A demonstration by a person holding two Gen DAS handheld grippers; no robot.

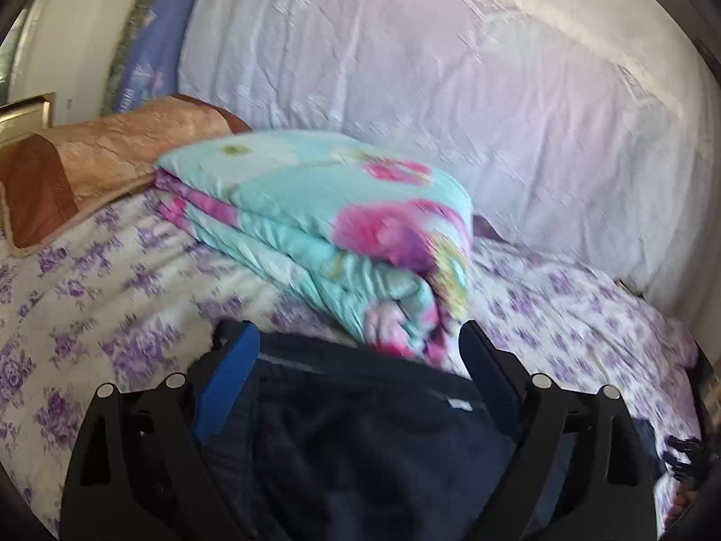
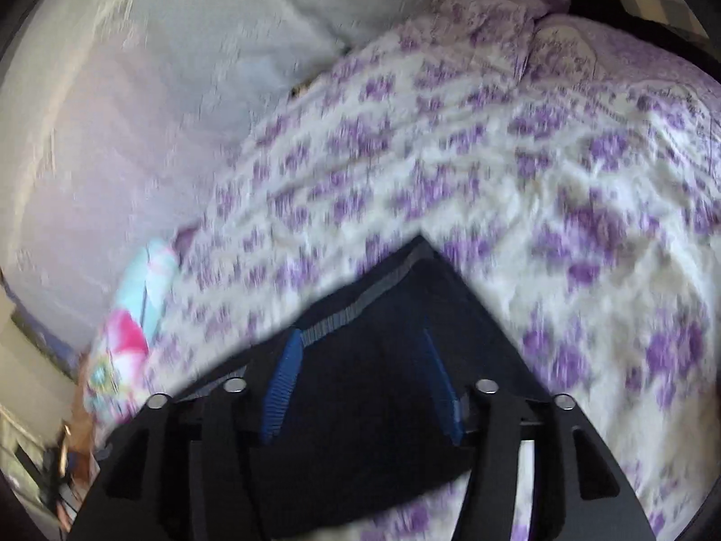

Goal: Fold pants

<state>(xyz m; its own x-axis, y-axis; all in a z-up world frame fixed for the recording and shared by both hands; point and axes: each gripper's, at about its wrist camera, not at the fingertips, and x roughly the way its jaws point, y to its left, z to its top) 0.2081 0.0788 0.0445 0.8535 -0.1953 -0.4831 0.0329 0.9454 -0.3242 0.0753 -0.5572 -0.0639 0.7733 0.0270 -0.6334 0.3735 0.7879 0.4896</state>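
— Where are the pants [image 1: 360, 442] now?

— Flat on the bed [image 1: 112, 297], near its front edge, dark navy against the purple-flowered sheet. In the left view the waistband end lies right beside the folded quilt [image 1: 324, 225], perhaps touching its lower corner; the blur makes that hard to call.

— And the left gripper [image 1: 360, 351]?

— Spread wide, blue pads standing off to either side of the cloth. Nothing is pinched. The pants lie under and between the fingers rather than in them.

— The right gripper [image 2: 360, 351]?

— Also parted, a bit less wide. From its camera I see a folded corner of the pants [image 2: 405, 297] pointing away, with a grey ribbed band along one edge. The pads straddle the cloth but don't press on it.

— Why both apart at once?

— My guess is a fold has been laid down and they've let go so the cloth settles flat. The corner looks doubled over, which suits that.

— Is the job finished?

— I can't say. Most of the garment is hidden beneath the grippers, so I can't count the layers.

— Anything in the way?

— The quilt crowds the far side, and a brown pillow [image 1: 81, 158] sits beyond it. The big pale duvet [image 1: 450, 90] is bunched along the back. Open sheet lies to the right, so that's where I'd work any next fold.
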